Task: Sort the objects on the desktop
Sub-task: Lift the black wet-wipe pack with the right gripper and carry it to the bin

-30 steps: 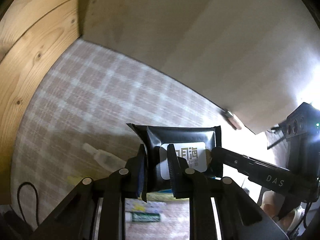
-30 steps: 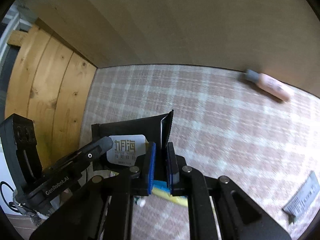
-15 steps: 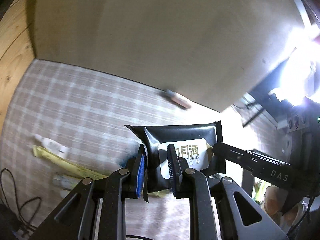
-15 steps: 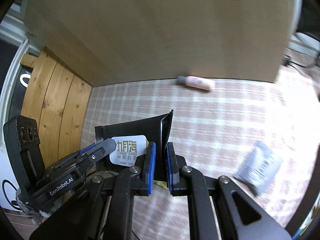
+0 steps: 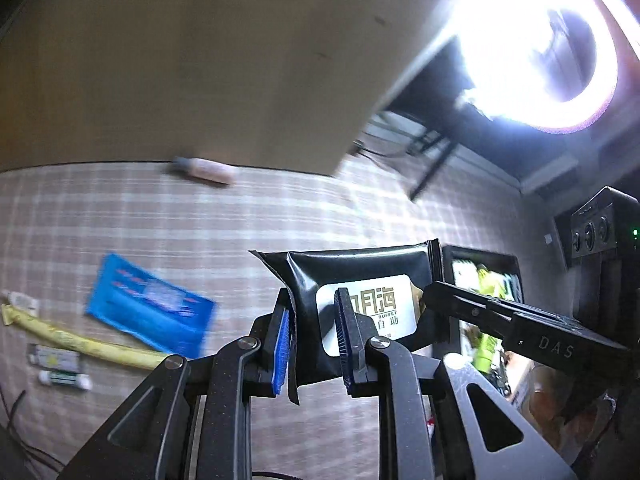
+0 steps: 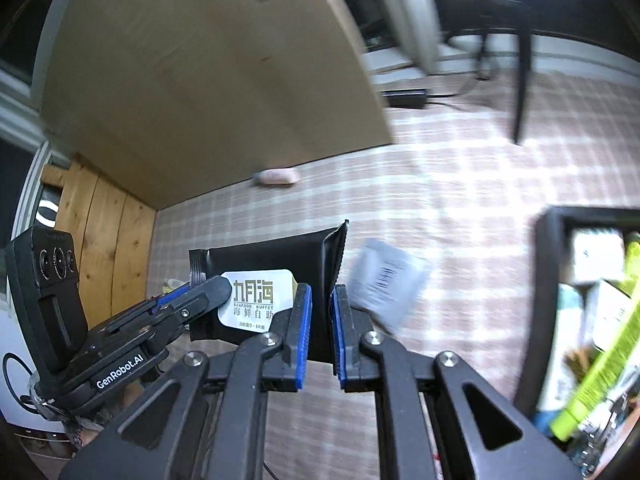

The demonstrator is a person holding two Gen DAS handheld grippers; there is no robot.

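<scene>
A black wet-wipes pack with a white label (image 5: 360,280) hangs in the air above the checked tablecloth, held at both ends. My left gripper (image 5: 314,320) is shut on its left end. My right gripper (image 6: 322,312) is shut on its right end (image 6: 316,264); the right gripper's fingers (image 5: 472,308) show in the left wrist view, and the left gripper's fingers (image 6: 188,300) show in the right wrist view. A black bin (image 6: 548,240) with several packets inside sits at the right; it also shows behind the pack in the left wrist view (image 5: 480,256).
On the cloth lie a blue packet (image 5: 148,304), a yellow stick (image 5: 80,340), small tubes (image 5: 56,360), a pink bottle (image 5: 204,170) by the cardboard wall (image 5: 200,60), and a grey sachet (image 6: 384,280). A bright lamp (image 5: 540,40) glares at upper right.
Both grippers have carried the pack to the right and upward across the cloth. The black bin and the lamp have come into view; the wooden panel has left the left wrist view.
</scene>
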